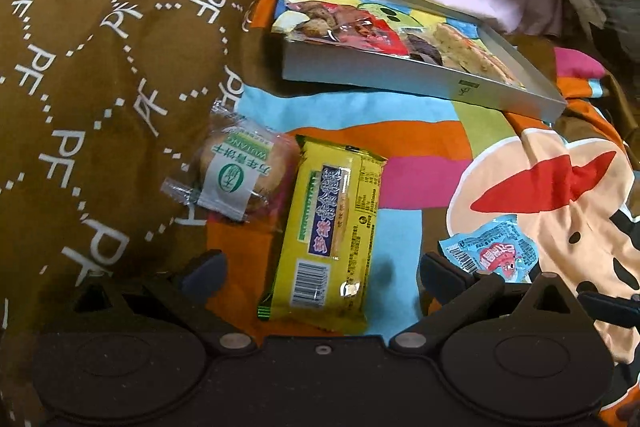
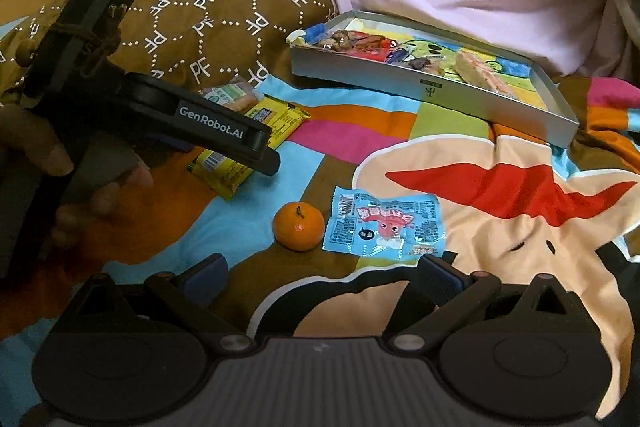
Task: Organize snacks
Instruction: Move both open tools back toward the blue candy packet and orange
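On the bed [image 2: 360, 131] we find a shallow box [image 2: 432, 89] at the back, several snacks lying in it. Before it, to the left, lies a snack bar [image 1: 332, 227], with a round biscuit packet [image 1: 232, 171] just left of it against a pillow [image 1: 100, 67]. Right of the bar, nearer us, sits a mandarin [image 2: 298, 225], a flat sachet [image 2: 386, 227] just beside it on the right.

Quick count on the bed: one yellow snack bar [image 1: 332, 227], one round biscuit pack [image 1: 236, 171], one blue sachet [image 2: 386, 227], one small orange [image 2: 298, 226], and one grey tray [image 2: 432, 93] with several snacks inside, too jumbled to count.
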Tool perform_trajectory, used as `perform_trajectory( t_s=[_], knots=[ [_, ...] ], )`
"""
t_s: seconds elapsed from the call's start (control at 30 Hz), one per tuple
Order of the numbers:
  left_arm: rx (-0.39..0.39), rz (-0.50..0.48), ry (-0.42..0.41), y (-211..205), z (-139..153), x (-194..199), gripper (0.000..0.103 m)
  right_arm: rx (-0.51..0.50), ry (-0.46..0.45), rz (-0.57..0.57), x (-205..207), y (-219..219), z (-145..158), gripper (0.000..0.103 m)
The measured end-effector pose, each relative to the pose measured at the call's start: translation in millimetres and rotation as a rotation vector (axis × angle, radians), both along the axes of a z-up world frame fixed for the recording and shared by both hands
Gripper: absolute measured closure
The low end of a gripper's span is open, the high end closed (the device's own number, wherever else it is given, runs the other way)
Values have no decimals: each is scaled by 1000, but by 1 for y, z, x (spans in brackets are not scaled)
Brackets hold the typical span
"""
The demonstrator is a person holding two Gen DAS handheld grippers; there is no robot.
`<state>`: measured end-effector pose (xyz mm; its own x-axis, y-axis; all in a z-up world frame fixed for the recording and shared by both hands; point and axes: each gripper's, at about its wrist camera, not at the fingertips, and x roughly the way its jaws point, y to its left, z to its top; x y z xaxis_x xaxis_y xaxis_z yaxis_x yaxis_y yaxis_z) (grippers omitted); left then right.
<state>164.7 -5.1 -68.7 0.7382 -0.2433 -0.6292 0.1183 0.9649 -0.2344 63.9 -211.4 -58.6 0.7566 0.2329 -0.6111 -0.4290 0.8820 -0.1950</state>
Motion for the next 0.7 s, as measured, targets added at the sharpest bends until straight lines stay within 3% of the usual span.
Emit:
perform_trajectory(
  t_s=[0.23, 0.4, 0.57, 0.7],
  knots=[
    [-3, -48, -8, 0, 1, 2, 1, -20, 7, 44, 15, 12, -3, 0],
    [-9, -75, -9, 3, 1, 3, 8, -25, 23, 71, 26, 17, -8, 2],
    [-18, -84, -11, 4, 1, 2, 15, -9, 67, 72, 36, 19, -13, 8],
    [-6, -88, -12, 1, 1, 1, 25, 6, 88, 48, 43, 18, -14, 21]
  ],
)
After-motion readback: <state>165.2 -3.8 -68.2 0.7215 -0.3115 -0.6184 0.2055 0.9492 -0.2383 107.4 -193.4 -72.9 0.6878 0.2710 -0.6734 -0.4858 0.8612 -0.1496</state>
